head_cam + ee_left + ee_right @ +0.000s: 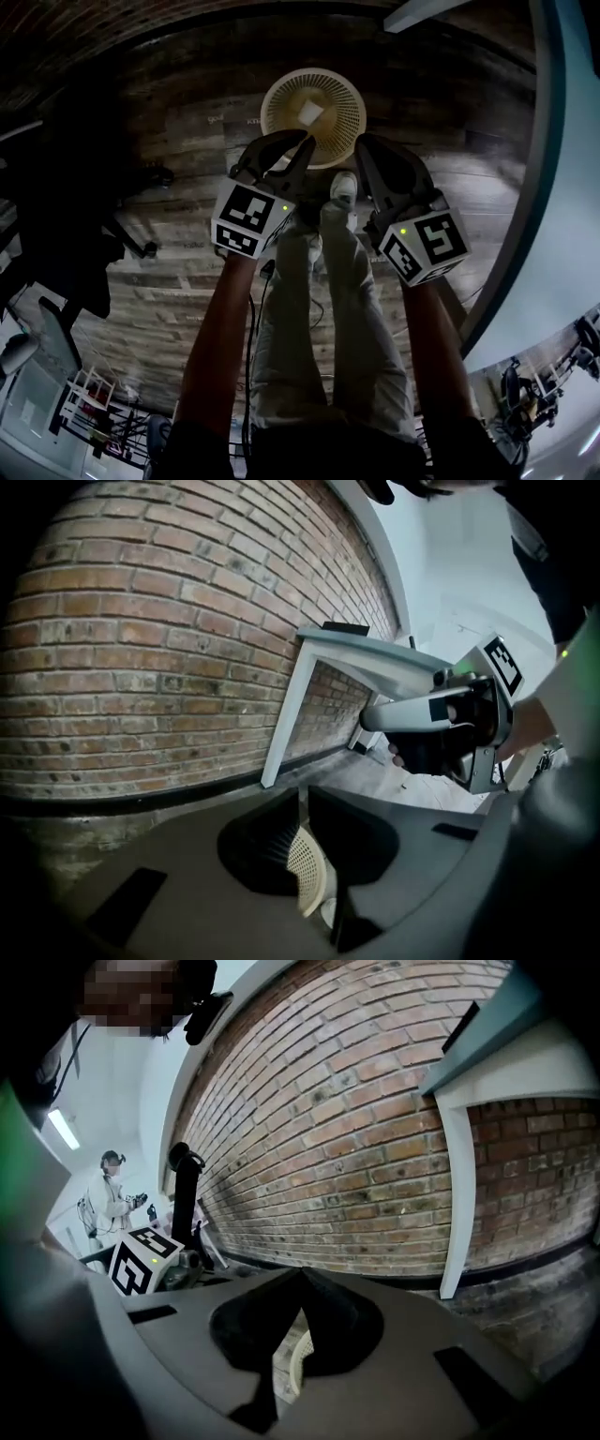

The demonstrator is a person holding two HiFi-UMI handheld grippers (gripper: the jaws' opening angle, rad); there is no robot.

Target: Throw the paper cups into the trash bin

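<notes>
Both grippers hang over the wood floor (178, 272), angled down twd the cream mesh trash bin (277, 94). Left gripper (300, 142): fingers pressed together, nothing btwn them. Right gripper (364, 142): same, tips meeting, empty. One paper cup (310, 113) sits inside the bin (pale, near the middle of its bottom). The bin stands on the floor just ahead of the person's shoe (344, 187), w/ the brick wall (169, 621) beyond.
</notes>
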